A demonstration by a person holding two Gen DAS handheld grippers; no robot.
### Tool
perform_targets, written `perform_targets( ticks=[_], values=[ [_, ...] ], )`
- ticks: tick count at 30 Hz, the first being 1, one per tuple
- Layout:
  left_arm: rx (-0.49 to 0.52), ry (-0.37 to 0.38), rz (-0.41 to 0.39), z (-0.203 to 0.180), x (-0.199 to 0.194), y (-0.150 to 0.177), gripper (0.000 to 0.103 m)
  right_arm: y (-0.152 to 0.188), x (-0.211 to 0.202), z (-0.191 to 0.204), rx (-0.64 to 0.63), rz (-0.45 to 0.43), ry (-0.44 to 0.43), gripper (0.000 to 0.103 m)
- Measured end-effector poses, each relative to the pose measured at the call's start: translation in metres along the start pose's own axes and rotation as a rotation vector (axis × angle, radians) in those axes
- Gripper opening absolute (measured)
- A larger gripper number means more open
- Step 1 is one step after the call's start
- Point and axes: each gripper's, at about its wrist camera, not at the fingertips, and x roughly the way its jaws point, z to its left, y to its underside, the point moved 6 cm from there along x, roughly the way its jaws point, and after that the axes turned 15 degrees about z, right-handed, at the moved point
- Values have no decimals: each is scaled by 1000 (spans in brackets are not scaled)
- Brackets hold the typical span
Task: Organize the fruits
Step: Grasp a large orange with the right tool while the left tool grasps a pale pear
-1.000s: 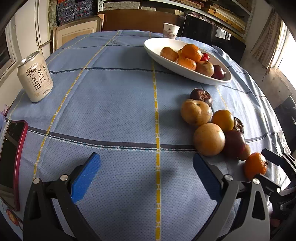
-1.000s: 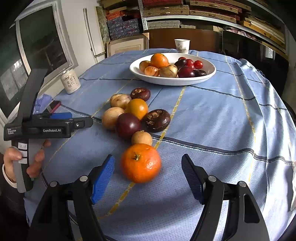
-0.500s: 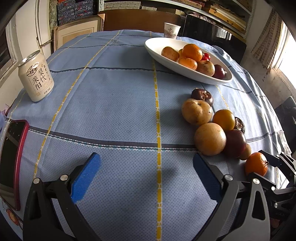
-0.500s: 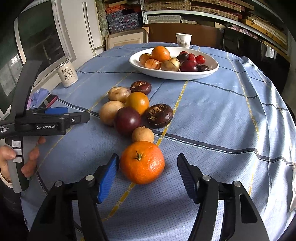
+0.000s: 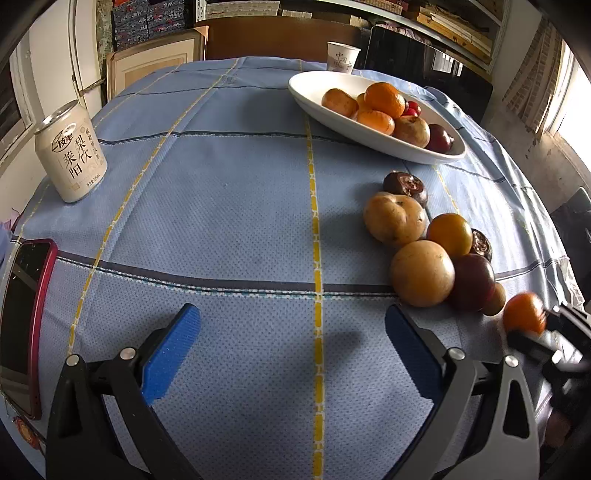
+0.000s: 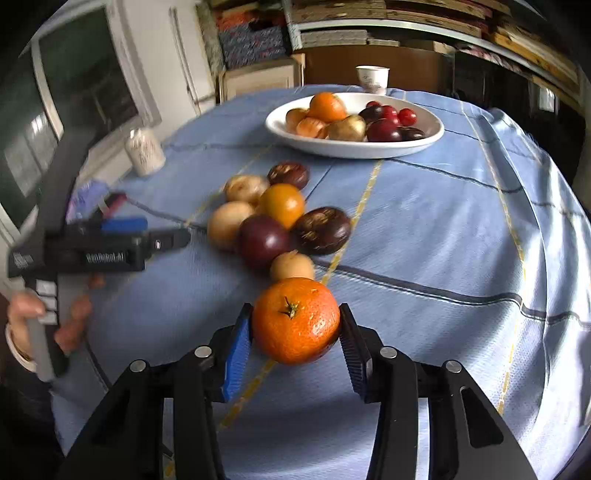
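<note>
Tangerine (image 6: 295, 320) sits at the near end of the loose fruit cluster (image 6: 277, 218) on the blue tablecloth (image 6: 436, 229), and my right gripper (image 6: 295, 334) is closing its jaws on it, pads touching both sides. My left gripper (image 5: 291, 341) hangs wide open over bare cloth, gripping nothing. Farther back, the white bowl (image 6: 328, 147) holds more fruit, with a drink can (image 5: 70, 157) off to the left.

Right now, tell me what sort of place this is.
Probably a lived-in home dining or store room: a table under a blue checked tablecloth, a white fruit bowl, a drink can, and cluttered shelves of boxes behind.
</note>
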Motion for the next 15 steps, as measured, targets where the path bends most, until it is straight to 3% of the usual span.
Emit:
perform_targets(
  ticks=[7, 8, 10, 15],
  values=[
    [190, 101, -75, -37, -16, 1, 96, 1, -12, -55, 229, -86, -97, 46],
    [224, 111, -79, -45, -17, 1, 83, 1, -12, -56, 232, -88, -110, 46],
    [253, 133, -61, -53, -14, -2, 67, 1, -11, -54, 229, -87, -118, 46],
    [245, 171, -10, -58, -2, -11, 61, 1, -12, -54, 224, -89, -138, 47]
  ],
)
